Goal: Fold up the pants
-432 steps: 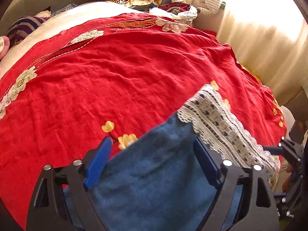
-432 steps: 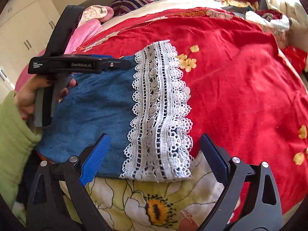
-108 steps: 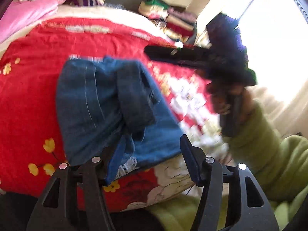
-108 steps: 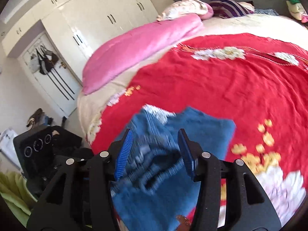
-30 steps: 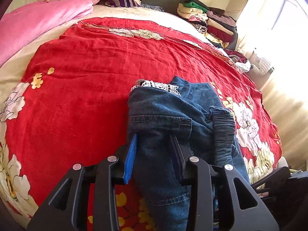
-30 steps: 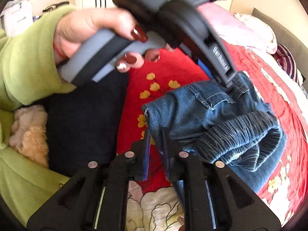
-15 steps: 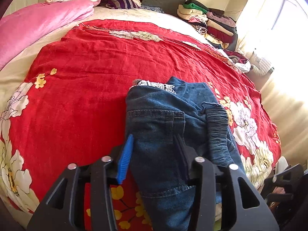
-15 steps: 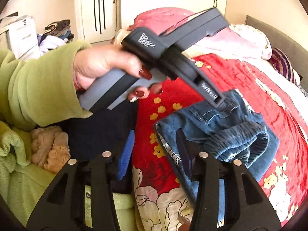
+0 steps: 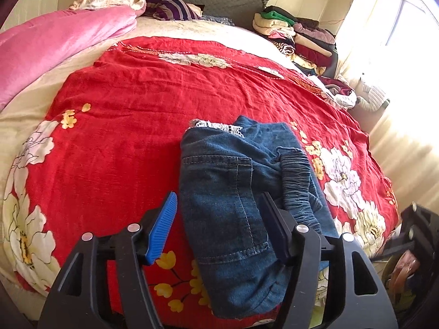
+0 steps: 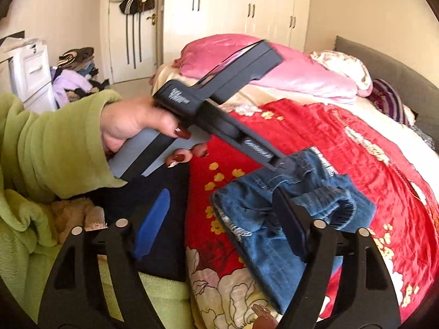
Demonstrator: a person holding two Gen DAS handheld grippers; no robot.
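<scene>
A bedroom: a bed under a red floral bedspread [image 9: 142, 115] fills both views, with a pink quilt [image 9: 46, 46] at the upper left of the left wrist view, a stack of folded clothes [image 9: 296, 38] at the upper right beside a bright curtain [image 9: 397, 126], and white wardrobe doors [image 10: 241, 8] along the top of the right wrist view.

The jeans [image 9: 233, 192] lie folded into a compact bundle on the bedspread near the bed's near edge, at lower centre of the left wrist view, a strip of white lace [image 9: 216, 125] showing at their far end and a ribbed waistband [image 9: 299, 181] rolled along their right side.

The left claw [image 9: 219, 223] has just been opening; its jaws stand apart on either side of the bundle's near part, the blue pad [image 9: 163, 230] clear of the denim on the left, and nothing is gripped.

The right claw [image 10: 222, 227] has likewise just been opening and stands wide, empty, at the bottom of its own view, with the near corner of the jeans [image 10: 274, 233] seen behind its right finger.

In that view the left hand [image 10: 131, 123], in a green sleeve [image 10: 55, 142], holds the left tool at centre left, its tip over the jeans.
</scene>
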